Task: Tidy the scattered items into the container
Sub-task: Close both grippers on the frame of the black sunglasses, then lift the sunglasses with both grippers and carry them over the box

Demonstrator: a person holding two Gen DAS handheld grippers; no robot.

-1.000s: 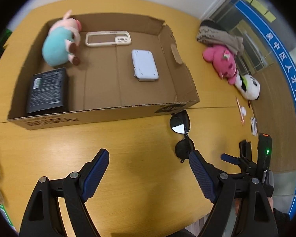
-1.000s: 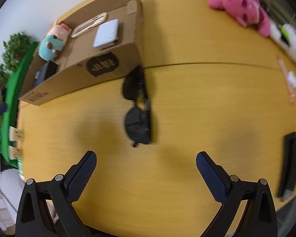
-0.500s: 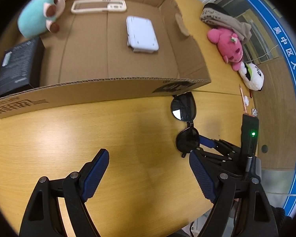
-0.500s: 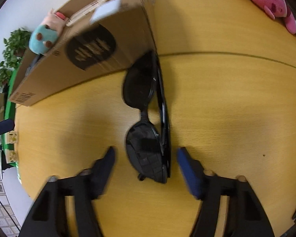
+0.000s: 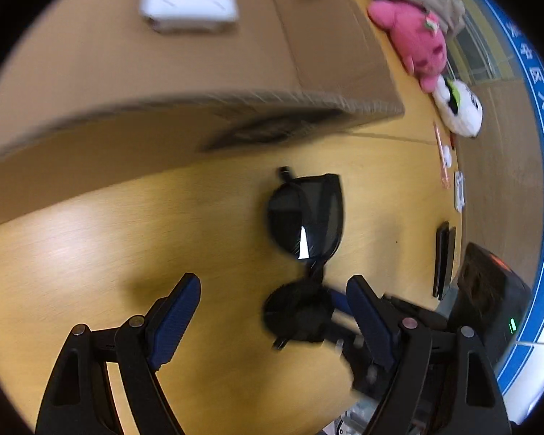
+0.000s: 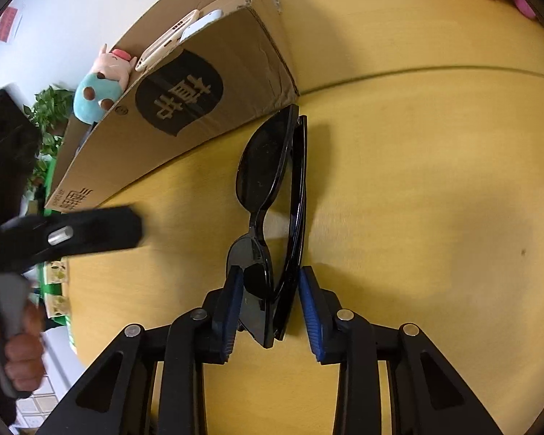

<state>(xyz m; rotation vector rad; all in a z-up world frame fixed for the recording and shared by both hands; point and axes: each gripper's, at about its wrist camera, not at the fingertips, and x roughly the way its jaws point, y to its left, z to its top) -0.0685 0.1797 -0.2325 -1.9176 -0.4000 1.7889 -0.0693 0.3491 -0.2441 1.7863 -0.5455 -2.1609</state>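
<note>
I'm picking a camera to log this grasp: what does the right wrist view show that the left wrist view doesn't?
Only the right wrist view shows the right gripper with its fingers against the folded sunglasses, plus the teal plush in the cardboard box. Only the left wrist view shows the open left gripper, the pink plush and the panda plush. Both show sunglasses, box and table.

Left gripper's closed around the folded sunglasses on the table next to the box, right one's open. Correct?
Swapped. In the right wrist view the right gripper is the one closed around the folded sunglasses on the table next to the box. The left gripper is open.
</note>
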